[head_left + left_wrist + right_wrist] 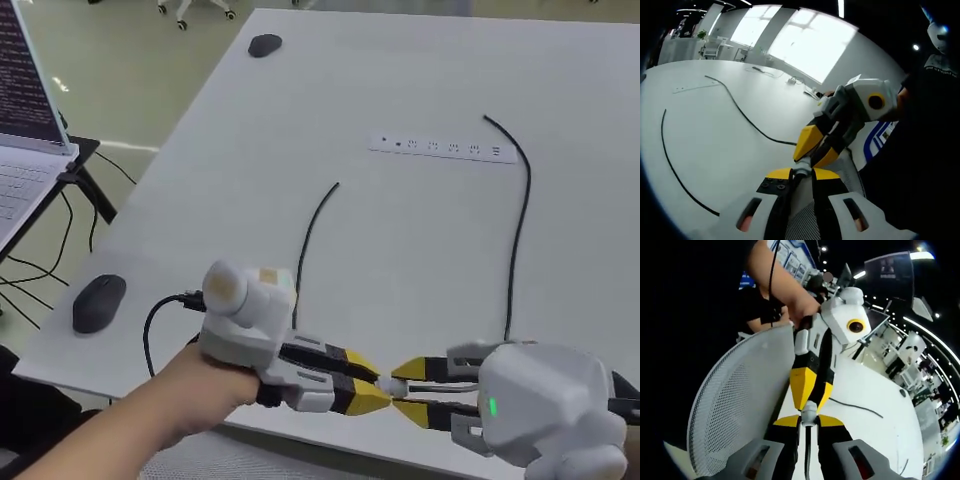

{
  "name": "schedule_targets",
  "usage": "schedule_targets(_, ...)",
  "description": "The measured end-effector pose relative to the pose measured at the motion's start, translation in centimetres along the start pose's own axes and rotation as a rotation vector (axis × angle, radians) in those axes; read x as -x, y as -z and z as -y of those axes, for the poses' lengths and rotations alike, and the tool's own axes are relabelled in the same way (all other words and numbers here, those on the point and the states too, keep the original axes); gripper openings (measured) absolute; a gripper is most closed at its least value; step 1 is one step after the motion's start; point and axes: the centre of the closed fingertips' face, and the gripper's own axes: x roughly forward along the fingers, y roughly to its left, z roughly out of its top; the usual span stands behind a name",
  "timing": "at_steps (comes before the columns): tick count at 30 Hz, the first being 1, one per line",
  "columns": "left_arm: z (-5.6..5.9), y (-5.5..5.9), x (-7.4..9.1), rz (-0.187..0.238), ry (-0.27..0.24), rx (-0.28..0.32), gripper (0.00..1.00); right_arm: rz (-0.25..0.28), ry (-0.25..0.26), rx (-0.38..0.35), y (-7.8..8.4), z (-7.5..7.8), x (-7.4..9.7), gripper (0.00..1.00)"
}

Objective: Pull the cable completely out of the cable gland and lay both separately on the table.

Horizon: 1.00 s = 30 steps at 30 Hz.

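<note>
Tip to tip at table (pixel 400 80) edge
White cable gland (pixel 808 411) pinched in left gripper (pixel 801 175); right gripper (pixel 403 387) clamps its cable (pixel 807 452)

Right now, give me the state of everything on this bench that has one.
gland: gripped at the near edge of the table, cable running into it.
cable: one end held, the rest lying on the table.
second cable: lying loose.
left gripper: shut on the gland.
right gripper: shut on the cable.
laptop: open, screen lit.
</note>
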Motion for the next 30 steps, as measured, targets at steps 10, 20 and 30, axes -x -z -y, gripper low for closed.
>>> schedule_targets(10,0.3,-0.2,0.1,-0.019,-0.009,-0.040,0.15,0.125,-0.105,-0.347,-1.0,0.6,1.3,0.17)
schedule_targets(20,1.4,-1.9,0.4,0.002,0.002,-0.078,0.15,0.274,-0.349,-1.009,-1.3,3.5,3.1,0.16)
schedule_targets(30,0.9,-1.7,-0.1,-0.034,-0.017,-0.175,0.15,0.246,-0.449,-1.033,-0.3,1.7,2.9,0.18)
